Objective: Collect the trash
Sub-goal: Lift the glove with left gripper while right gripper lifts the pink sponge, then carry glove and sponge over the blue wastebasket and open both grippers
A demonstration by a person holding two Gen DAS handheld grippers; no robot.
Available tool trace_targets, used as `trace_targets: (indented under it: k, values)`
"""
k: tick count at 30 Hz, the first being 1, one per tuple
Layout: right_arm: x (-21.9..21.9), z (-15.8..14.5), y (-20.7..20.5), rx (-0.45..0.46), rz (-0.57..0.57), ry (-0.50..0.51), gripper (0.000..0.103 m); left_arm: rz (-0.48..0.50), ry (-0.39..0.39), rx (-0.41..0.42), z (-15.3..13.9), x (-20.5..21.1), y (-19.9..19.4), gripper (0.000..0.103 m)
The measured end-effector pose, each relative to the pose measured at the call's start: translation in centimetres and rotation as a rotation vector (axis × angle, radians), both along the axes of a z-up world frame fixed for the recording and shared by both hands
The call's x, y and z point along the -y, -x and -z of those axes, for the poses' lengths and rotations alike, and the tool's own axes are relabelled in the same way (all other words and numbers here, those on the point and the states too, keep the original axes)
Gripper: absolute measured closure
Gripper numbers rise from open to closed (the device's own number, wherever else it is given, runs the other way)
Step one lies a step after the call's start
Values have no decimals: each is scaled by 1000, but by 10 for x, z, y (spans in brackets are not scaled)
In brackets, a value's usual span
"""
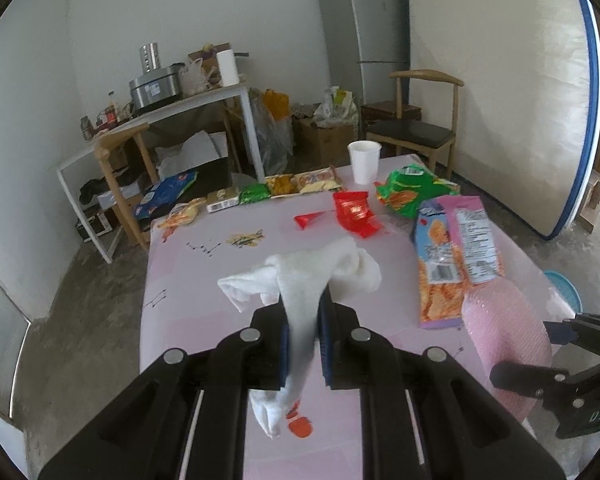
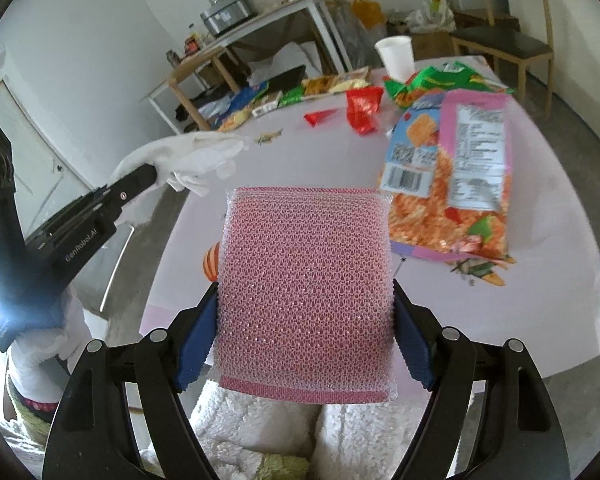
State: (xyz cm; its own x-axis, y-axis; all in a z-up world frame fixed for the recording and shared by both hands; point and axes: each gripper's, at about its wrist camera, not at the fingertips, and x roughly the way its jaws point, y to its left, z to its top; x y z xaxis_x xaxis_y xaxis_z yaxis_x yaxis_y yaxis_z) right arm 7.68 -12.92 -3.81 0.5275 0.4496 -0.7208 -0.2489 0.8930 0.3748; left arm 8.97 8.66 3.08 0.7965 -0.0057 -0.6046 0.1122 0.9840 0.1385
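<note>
Left gripper (image 1: 303, 330) jaws clamped on white cloth (image 1: 312, 276), held above pink table (image 1: 204, 280). Right gripper (image 2: 305, 320) jaws squeezing pink mesh sponge (image 2: 306, 292) from both sides. Large chip bag (image 2: 456, 176) at 1 o'clock from sponge; red wrapper (image 2: 362, 110), green bag (image 2: 432, 80), white cup (image 2: 396, 58) toward 12, lying on table

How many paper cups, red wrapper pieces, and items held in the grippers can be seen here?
Paper cup: 1
Red wrapper pieces: 2
Held items: 2, white cloth in left gripper, pink sponge in right gripper
Total: 5
</note>
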Motion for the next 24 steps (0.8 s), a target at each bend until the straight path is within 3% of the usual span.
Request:
trace_targets:
  k: [9,16,21,24]
  values:
    - [73,-33,16,77,161,-20,28,124,47,51,-24,56,-1,91]
    - [173,-50,56,139,457,-23,28,332,86,36,-34,134,-10,91]
    - [261,-38,98,111,729,-79,28,534,139,-43,-36,211,-24,91]
    - [297,-24,115,84,837,-114,28,644,170,-137,-28,263,-39,91]
